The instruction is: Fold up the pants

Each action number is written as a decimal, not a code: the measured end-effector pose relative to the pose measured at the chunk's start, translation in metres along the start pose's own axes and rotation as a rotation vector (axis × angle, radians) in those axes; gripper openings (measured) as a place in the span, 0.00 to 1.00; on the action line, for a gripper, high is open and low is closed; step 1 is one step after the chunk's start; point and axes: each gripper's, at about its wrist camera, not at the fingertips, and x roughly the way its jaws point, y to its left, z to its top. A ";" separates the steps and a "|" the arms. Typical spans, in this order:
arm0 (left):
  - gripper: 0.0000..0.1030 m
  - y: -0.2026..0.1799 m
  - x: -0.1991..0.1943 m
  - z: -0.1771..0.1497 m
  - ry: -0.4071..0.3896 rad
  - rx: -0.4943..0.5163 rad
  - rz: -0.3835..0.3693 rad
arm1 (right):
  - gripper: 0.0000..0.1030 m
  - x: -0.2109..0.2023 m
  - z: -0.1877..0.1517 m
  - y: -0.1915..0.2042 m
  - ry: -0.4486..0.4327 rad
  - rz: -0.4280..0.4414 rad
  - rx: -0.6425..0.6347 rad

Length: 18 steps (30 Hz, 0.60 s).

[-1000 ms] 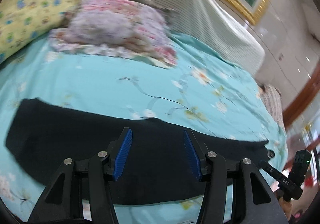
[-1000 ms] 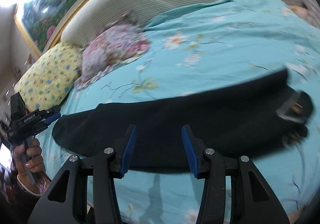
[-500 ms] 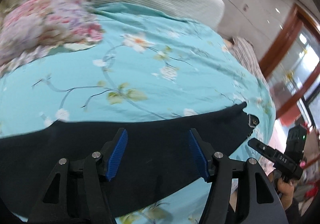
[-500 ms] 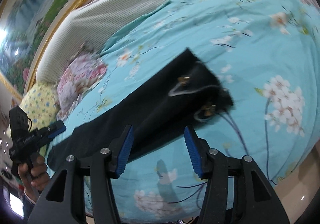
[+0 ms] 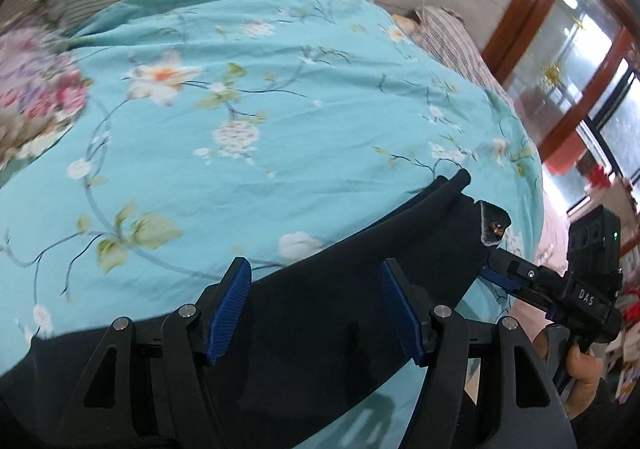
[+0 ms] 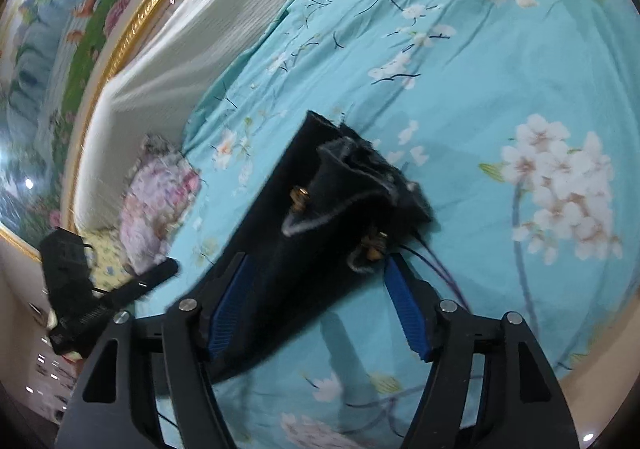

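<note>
Jaws first: the left gripper (image 5: 316,305) is hanging with its blue-padded jaws spread wide and nothing between them, poised above the dark cloth, not biting into it. The right gripper (image 6: 316,305) is doing the same, jaws wide apart and empty, lining up on the waistband end as if choosing a corner to pinch.

Under both is lying the long black fabric pair of pants (image 5: 320,313), stretched out flat along the near edge of the bed, legs stacked one on the other by the look of it, so a lengthwise fold is likely already made. In the right wrist view the waist end (image 6: 352,185) is sitting bunched and open, brass-coloured buttons showing and a fuzzy pale lining turned outward; that untidy end is probably why the right gripper is hovering here.

Further out, the turquoise floral bedsheet (image 5: 280,97) is serving as the working surface, smooth enough for the cloth to slide. A pink flowered pillow (image 6: 156,205) is resting well apart near the white ribbed headboard (image 6: 200,37), out of the way. In the left wrist view, the right gripper's black body is pointing in just beside the waist corner, so a grab there seems to be the next call.
</note>
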 end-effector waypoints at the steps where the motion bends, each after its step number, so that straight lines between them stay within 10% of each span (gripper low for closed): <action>1: 0.65 -0.003 0.004 0.003 0.007 0.011 -0.006 | 0.71 0.002 0.002 0.001 -0.001 0.011 0.013; 5: 0.66 -0.018 0.020 0.015 0.046 0.052 -0.042 | 0.70 0.007 0.007 -0.004 -0.024 0.014 0.052; 9: 0.66 -0.034 0.042 0.026 0.096 0.097 -0.085 | 0.15 0.006 0.011 -0.022 -0.023 0.009 0.073; 18: 0.63 -0.080 0.105 0.048 0.248 0.208 -0.209 | 0.12 -0.004 0.006 -0.053 -0.036 0.103 0.105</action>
